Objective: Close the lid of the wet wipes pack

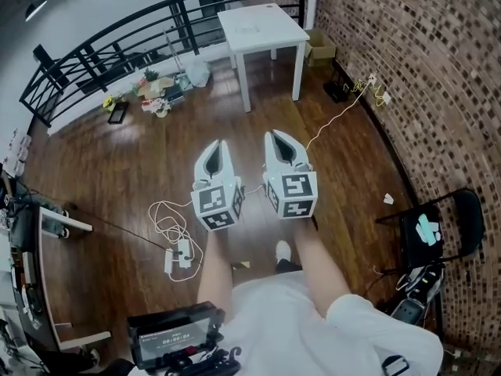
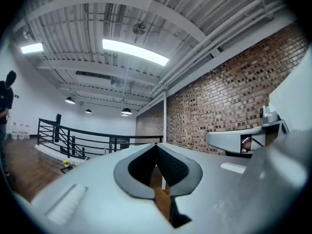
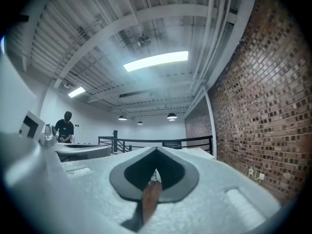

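White on white, a pale flat shape [image 1: 251, 28] lies near the middle of the square white tabletop [image 1: 283, 31], too small to identify. Well short of the tabletop, over the dark wooden floor [image 1: 125, 163], the grey-white left gripper [image 1: 217, 147] and right gripper [image 1: 278, 137] hover side by side. Each has its jaws closed tip to tip, with nothing between them.
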`<state>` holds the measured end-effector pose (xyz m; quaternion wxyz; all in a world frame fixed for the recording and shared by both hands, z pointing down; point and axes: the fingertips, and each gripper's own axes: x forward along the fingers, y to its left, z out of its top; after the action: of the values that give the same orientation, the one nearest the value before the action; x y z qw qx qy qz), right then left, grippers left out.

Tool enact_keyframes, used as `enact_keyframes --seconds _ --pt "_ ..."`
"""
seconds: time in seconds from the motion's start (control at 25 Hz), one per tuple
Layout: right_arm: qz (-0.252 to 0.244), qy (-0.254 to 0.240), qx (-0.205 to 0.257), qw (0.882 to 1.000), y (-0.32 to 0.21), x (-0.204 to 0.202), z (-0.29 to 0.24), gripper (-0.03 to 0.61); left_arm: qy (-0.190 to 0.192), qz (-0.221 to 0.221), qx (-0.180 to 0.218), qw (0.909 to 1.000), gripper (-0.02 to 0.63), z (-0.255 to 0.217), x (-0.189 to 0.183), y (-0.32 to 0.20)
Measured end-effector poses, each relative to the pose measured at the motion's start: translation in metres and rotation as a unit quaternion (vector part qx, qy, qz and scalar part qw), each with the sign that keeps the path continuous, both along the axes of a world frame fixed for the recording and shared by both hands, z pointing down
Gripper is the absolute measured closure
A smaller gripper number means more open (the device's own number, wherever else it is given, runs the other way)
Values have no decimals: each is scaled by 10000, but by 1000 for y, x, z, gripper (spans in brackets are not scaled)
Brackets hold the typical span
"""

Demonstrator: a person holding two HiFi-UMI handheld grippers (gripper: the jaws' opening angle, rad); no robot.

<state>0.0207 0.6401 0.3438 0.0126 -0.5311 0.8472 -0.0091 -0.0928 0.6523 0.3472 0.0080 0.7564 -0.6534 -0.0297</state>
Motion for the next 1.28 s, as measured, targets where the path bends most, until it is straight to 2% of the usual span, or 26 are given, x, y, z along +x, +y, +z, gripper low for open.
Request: enact_keyframes --seconds 0.12,0.28,0.44,0.6,0.84,0.96,1.08,1.28 --pt "-78 24 27 10000 -38 12 -4 589 -18 -29 99 9999 598 -15 20 -40" --pt "-135 30 -22 9999 -85 30 1 589 -143 -27 -48 9999 597 -9 43 -87" --pt "-108 -32 -50 9999 -121 48 1 589 -242 -158 -113 9995 597 6 53 -121" --pt "-147 5 -58 9999 -145 50 6 589 -287 -188 -160 9993 597 7 58 -143" --pt "-213 124 -98 9996 -185 43 18 589 -378 -458 -146 9981 600 12 43 -188" --pt "-209 172 -131 9995 -214 33 23 589 -364 -199 -282 9987 600 14 40 -218" --pt "-147 166 -104 9997 -258 14 20 589 -306 123 -163 9993 600 16 31 -263" --pt "-50 227 24 9997 -340 -24 1 589 -144 29 39 9999 598 -2 -14 -346"
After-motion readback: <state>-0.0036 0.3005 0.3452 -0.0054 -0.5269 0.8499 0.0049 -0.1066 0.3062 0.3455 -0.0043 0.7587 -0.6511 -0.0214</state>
